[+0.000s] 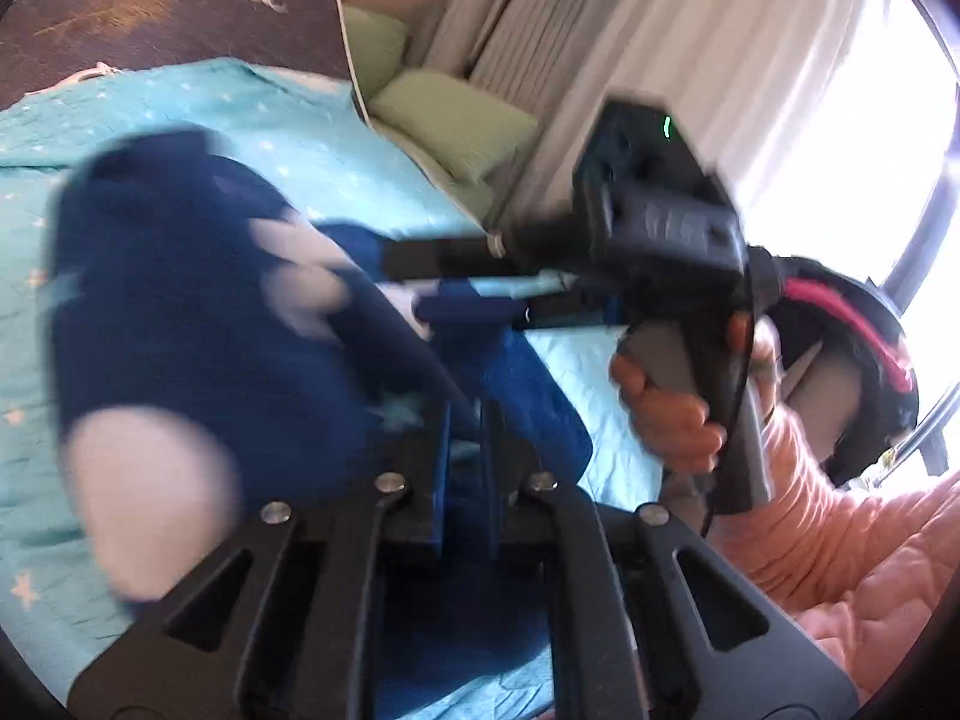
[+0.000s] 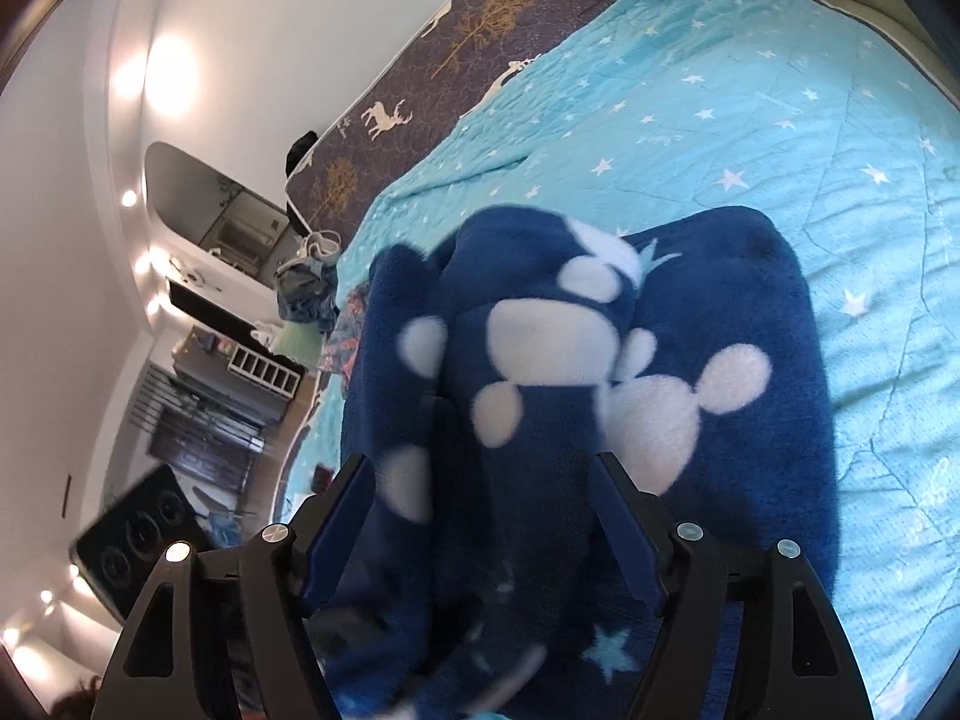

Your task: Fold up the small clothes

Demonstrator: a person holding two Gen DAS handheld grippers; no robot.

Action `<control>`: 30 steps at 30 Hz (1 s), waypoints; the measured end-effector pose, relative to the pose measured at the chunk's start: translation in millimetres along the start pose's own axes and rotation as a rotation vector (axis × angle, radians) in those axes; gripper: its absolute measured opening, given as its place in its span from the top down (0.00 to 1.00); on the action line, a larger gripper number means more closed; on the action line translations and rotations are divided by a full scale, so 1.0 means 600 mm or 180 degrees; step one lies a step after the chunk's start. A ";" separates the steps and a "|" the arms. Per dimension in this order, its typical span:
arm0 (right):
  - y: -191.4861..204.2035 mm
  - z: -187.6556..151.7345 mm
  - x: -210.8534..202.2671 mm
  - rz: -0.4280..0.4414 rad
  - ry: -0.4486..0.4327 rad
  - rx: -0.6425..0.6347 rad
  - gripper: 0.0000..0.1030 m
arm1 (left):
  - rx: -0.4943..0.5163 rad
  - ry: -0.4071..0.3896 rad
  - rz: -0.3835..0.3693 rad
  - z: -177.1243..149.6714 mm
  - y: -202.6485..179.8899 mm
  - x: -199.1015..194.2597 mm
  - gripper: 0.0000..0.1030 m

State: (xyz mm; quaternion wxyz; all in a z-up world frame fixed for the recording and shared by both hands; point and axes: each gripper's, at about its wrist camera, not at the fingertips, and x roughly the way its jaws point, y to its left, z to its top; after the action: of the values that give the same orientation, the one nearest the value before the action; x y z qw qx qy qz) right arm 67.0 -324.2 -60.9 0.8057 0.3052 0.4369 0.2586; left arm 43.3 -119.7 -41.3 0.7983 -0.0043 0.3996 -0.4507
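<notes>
Clearly, in the left wrist view, the left gripper (image 1: 465, 420) has its blue pads pressed almost together on a thin edge of the navy fleece garment (image 1: 198, 312), which lies heaped on the turquoise star-print quilt (image 1: 180, 96); the fabric bulges away from the pinch, its white blotches smeared by blur. Across from it the right gripper (image 1: 420, 282) reaches over the same cloth, carried by a hand (image 1: 666, 414) in a peach quilted sleeve (image 1: 840, 534), and from this angle its two fingers show a gap between them. Green pillows (image 1: 456, 126) sit at the far edge of the bed beside pale curtains (image 1: 600, 48). From the right wrist view, the right gripper (image 2: 480, 516) stands spread wide, its jaws on either side of a raised ridge of the garment (image 2: 720, 372) without pressing it; the rest of the fleece lies flat on the quilt (image 2: 780, 120) beyond, with a dark deer-print cover (image 2: 420, 96) past that. The step in hand looks like taking a second hold so the piece can be lifted and folded over. To do it well, I would settle the open jaws low over a single edge rather than the whole bunched ridge, close firmly, and keep the left pinch taut so the thick fleece spreads flat instead of rolling.
</notes>
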 end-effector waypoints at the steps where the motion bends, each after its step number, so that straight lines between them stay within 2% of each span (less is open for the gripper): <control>1: -0.002 0.001 -0.002 -0.0012 -0.0010 0.0019 0.26 | 0.0062 0.0044 0.0091 -0.002 -0.001 0.011 0.90; 2: -0.004 0.002 -0.004 -0.0033 -0.0019 0.0030 0.26 | 0.0096 0.0072 0.0153 -0.007 -0.004 0.015 0.90; 4: -0.008 0.002 -0.008 -0.0045 -0.0034 0.0034 0.26 | 0.0034 0.0061 0.0078 -0.006 -0.002 0.006 0.90; 7: -0.011 0.000 -0.010 -0.0046 -0.0010 -0.0005 0.25 | 0.0069 -0.0076 0.0151 0.000 -0.009 -0.036 0.86; 9: -0.008 -0.001 -0.012 -0.0095 -0.0045 -0.0074 0.24 | 0.0116 -0.0239 0.0236 0.000 -0.016 -0.078 0.66; 10: -0.002 -0.003 -0.019 -0.0156 -0.0144 -0.0156 0.24 | 0.0137 -0.0338 0.0292 -0.001 -0.018 -0.097 0.59; 11: 0.008 -0.006 -0.026 -0.0229 -0.0285 -0.0259 0.24 | 0.0175 -0.0459 0.0379 -0.003 -0.019 -0.117 0.45; 12: 0.020 -0.010 -0.037 -0.0324 -0.0482 -0.0405 0.21 | 0.0203 -0.0548 0.0485 -0.007 -0.022 -0.126 0.36; 14: 0.048 -0.024 -0.058 -0.0524 -0.0928 -0.0728 0.12 | 0.0224 -0.0656 0.0669 -0.008 -0.013 -0.141 0.31; 15: 0.059 -0.029 -0.064 -0.0553 -0.1069 -0.0840 0.04 | 0.0177 -0.0635 0.0777 -0.005 -0.002 -0.139 0.31; 16: 0.067 -0.028 -0.061 -0.0554 -0.1055 -0.0926 0.01 | 0.0121 -0.0584 0.0841 -0.001 0.006 -0.130 0.31; 18: 0.067 -0.017 -0.040 -0.0475 -0.0799 -0.0909 0.00 | 0.0002 -0.0432 0.0886 0.009 0.029 -0.106 0.31; 20: 0.052 -0.008 -0.020 -0.0339 -0.0591 -0.0709 0.00 | -0.0109 -0.0239 0.0909 0.014 0.044 -0.073 0.31; 22: 0.030 -0.003 0.003 -0.0152 -0.0246 -0.0409 0.00 | -0.0133 -0.0129 0.0997 0.012 0.054 -0.045 0.32; 24: 0.014 -0.001 0.013 0.0042 -0.0108 -0.0192 0.00 | -0.0051 -0.0129 0.0999 0.008 0.052 -0.035 0.57; 25: 0.011 -0.003 0.012 0.0059 -0.0117 -0.0158 0.00 | -0.0028 -0.0142 0.0881 0.006 0.047 -0.034 0.60; 27: 0.007 -0.001 0.011 0.0064 -0.0097 -0.0172 0.00 | 0.0001 -0.0184 0.0658 -0.001 0.038 -0.040 0.76; 30: 0.006 0.002 0.022 0.0147 0.0063 -0.0173 0.00 | 0.0098 -0.0147 0.0507 -0.015 0.024 -0.033 0.78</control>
State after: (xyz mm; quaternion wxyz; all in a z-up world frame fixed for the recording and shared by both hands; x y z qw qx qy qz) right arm 73.9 -313.3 -65.2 0.8031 0.2906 0.4305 0.2920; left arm 42.6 -93.7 -40.2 0.8406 0.0294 0.3731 -0.3916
